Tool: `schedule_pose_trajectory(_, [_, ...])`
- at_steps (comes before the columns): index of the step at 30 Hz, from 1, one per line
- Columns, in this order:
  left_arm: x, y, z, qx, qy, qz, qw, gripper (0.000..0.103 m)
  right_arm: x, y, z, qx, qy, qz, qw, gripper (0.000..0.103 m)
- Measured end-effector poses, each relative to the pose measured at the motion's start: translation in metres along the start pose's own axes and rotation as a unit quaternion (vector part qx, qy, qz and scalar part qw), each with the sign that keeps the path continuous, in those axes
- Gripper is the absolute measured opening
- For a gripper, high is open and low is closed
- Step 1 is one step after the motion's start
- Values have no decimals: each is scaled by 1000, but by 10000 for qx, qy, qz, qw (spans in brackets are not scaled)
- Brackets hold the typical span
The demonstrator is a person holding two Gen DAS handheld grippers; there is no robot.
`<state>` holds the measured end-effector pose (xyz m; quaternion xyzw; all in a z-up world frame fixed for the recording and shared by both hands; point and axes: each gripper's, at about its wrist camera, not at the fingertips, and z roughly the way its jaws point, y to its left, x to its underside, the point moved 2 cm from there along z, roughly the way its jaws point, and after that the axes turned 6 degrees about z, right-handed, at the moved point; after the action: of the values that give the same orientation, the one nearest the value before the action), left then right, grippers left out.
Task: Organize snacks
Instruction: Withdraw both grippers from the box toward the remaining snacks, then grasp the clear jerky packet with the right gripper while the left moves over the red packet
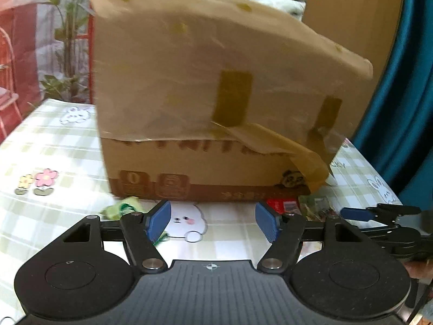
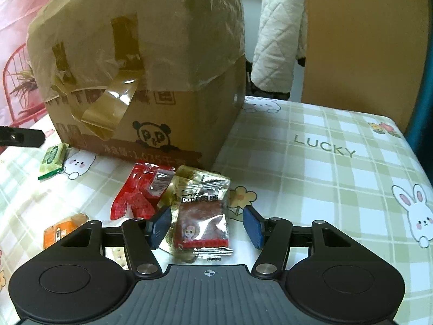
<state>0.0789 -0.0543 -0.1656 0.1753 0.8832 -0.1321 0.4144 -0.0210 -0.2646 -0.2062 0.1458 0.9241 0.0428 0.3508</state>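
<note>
Black right gripper with blue pads [image 2: 207, 223] low over the table, fingers spread, one on each side of a clear snack packet with a dark red meat slice and a red strip with a little cartoon face [image 2: 201, 220]. Pads not pressing it; a gap on the right side, the left pad very close, hard to tell if touching. Packet flat on the green and white checked tablecloth with bunnies and flowers [image 2: 324, 178], partly on top of a shiny gold packet [image 2: 189, 176]. Just left of those, a crinkly red packet [image 2: 136, 193]. Farther left, a small green packet [image 2: 52, 159] near the foot of the big brown cardboard box with a panda picture and loose brown tape [image 2: 167, 124]. Down by the gripper's left side, an orange packet [image 2: 61, 231] and a pale cracker [image 2: 115, 253], half hidden.

Black left gripper with blue pads [image 1: 213, 223] also low, fingers spread, nothing between them but a white bunny print. Green packet [image 1: 123, 207] just beyond its left finger, red packet [image 1: 282, 205] beyond its right finger, both close to the box [image 1: 205, 103]. Box standing upright at the middle of the table, a bit blurry.
</note>
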Motion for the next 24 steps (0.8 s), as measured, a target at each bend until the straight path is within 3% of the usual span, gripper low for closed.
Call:
schedule_pose_trajectory(5, [-1,-10,14,111,144,17,9998,71,3,-6,6,-25,-95,-4,10000,55])
schedule_pose_trajectory(7, [-1,-16,20,170,225,14,9996,71,5,-6,6,-18,-165,-80,9998,52])
schedule_pose_trajectory(9, [0,-23,27,249,300,20,9992,71,7,-7,4,-30,-274,-138,9995,42])
schedule_pose_trajectory(12, [1,-36,35,401,365,36,9985,71,10,-11,-1,1,-469,-50,9989,39])
schedule_pose_trajectory(24, [8,-81,74,655,704,155,9952,71,15,-27,-23,111,-1199,412,9919,38])
